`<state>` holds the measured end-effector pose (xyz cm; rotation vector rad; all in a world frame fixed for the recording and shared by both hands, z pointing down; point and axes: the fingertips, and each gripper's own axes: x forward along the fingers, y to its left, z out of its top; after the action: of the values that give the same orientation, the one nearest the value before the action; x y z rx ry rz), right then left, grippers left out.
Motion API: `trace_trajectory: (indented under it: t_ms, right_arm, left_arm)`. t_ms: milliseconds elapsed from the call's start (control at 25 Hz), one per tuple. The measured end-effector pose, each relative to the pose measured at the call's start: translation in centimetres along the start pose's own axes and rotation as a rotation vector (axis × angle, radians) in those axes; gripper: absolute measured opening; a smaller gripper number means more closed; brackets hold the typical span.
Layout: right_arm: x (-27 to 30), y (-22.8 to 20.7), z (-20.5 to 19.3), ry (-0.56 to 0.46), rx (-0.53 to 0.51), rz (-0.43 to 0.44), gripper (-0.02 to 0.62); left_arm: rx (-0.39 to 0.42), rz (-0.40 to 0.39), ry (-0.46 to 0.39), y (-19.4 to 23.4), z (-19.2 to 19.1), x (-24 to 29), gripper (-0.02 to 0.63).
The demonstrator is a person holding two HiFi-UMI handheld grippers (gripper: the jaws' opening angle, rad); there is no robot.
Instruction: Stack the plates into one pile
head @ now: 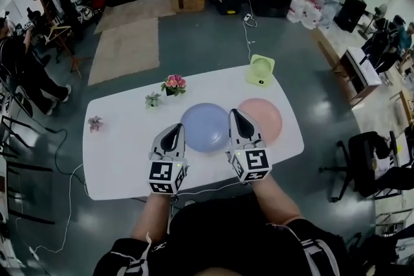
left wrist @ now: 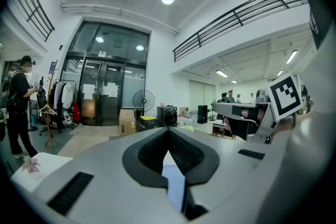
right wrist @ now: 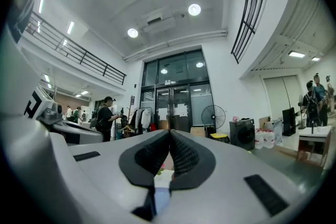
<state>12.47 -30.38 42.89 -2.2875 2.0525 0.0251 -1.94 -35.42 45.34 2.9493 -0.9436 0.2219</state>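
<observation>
The blue plate (head: 206,129) lies flat on the white table (head: 123,152), and both tools flank its near edge. The left gripper (head: 176,128) points at the plate's near-left rim, tips just at the edge. The right gripper (head: 235,114) reaches along its right side, over the seam between it and the pink plate (head: 266,118). That pink plate lies just right of the blue one, flat and unstacked; whether the two rims touch is hidden under the right gripper. Both tools are clenched on nothing. In the left gripper view the ribbed pads (left wrist: 181,152) meet at their tips, with a strip of blue showing below them. In the right gripper view the pads (right wrist: 181,153) are likewise pressed together. Beyond the blue plate, towards the far edge of the table, stands a bunch of pink flowers (head: 174,83), with a small pale plant (head: 152,99) to its left. A little sprig (head: 96,123) lies well to the left of the blue plate (none of these lies between the two plates). A green fan (head: 261,70) stands beyond and to the right, behind the pink plate.
</observation>
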Motion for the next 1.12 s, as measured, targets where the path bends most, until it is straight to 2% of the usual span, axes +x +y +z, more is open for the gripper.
trace_trajectory:
  t_ms: [120, 240, 440, 560, 680, 840, 1120]
  right_arm:
    - [-2.0, -7.6, -0.1, -0.001, 0.011, 0.010, 0.015]
    - [-3.8, -15.9, -0.9, 0.005, -0.009, 0.053, 0.015]
    - [-7.4, -27.5, 0.0, 0.037, -0.023, 0.165, 0.015]
    - [-8.4, -31.8, 0.3, 0.083, 0.003, 0.239, 0.015]
    - [-8.8, -32.7, 0.5, 0.091, 0.018, 0.303, 0.015]
    - [-8.9, -31.2, 0.4, 0.097, 0.036, 0.374, 0.015]
    - [-9.9, -28.2, 0.7, 0.093, 0.074, 0.401, 0.015]
  left_arm:
    - [0.042, 0.009, -0.008, -6.5, 1.0, 4.3, 0.012]
    - [0.082, 0.057, -0.011, -13.8, 1.0, 9.2, 0.012]
    - [-0.034, 0.181, -0.050, -24.9, 2.9, 14.2, 0.012]
    - [-0.069, 0.246, -0.047, -29.9, 4.5, 15.1, 0.012]
    - [-0.067, 0.308, -0.029, -32.0, 4.9, 14.6, 0.012]
    - [-0.094, 0.389, -0.007, -32.1, 4.3, 12.8, 0.012]
    - [-0.089, 0.410, 0.020, -30.5, 3.0, 9.8, 0.012]
